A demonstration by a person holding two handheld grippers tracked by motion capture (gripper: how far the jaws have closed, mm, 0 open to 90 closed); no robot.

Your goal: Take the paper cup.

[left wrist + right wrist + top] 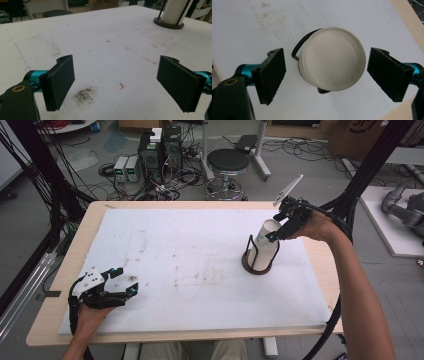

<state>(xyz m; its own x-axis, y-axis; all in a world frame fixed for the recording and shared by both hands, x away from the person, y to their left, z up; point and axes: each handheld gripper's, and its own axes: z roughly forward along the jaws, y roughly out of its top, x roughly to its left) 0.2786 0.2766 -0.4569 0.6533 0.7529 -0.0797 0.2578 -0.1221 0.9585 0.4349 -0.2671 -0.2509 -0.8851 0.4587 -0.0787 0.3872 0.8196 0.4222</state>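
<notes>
A tall stack of white cups (265,245) stands in a black wire holder (257,262) on the right half of the white mat. My right gripper (276,231) hovers over the top of the stack, pointing down. In the right gripper view the top cup (333,65) lies between the two black pads (273,75), with gaps on both sides, so the gripper (327,76) is open. My left gripper (125,281) rests low near the mat's front left corner, open and empty. In the left gripper view (116,83) the cup stack (174,12) and its holder base (168,24) stand far off at the upper right.
The white mat (190,265) covers a wooden table (90,220) and bears dirty smudges (85,93) and a small red mark (121,86). Behind the table stand a round stool (227,162), computer boxes (160,150) and many floor cables.
</notes>
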